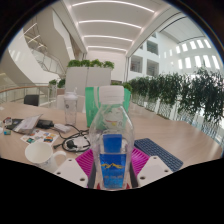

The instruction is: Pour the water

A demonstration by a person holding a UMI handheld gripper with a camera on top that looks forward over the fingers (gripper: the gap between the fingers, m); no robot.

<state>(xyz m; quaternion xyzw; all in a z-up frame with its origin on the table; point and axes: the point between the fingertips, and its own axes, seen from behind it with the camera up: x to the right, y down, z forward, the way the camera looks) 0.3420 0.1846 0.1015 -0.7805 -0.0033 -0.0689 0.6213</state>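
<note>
A clear plastic bottle (110, 140) with a blue label and a white cap stands upright between my fingers. My gripper (111, 165) is shut on the bottle, with the pink pads (85, 162) pressing its sides at label height. The bottle hides what lies straight ahead of the fingers. A white cup (38, 153) sits on the table off to the left of the fingers.
The table (170, 130) carries clutter on the left: cables and small devices (40, 125). A white box (72, 106) and a green container (100, 98) stand beyond the bottle. A dark blue mat (158, 155) lies to the right. Potted plants (190, 95) line the right side.
</note>
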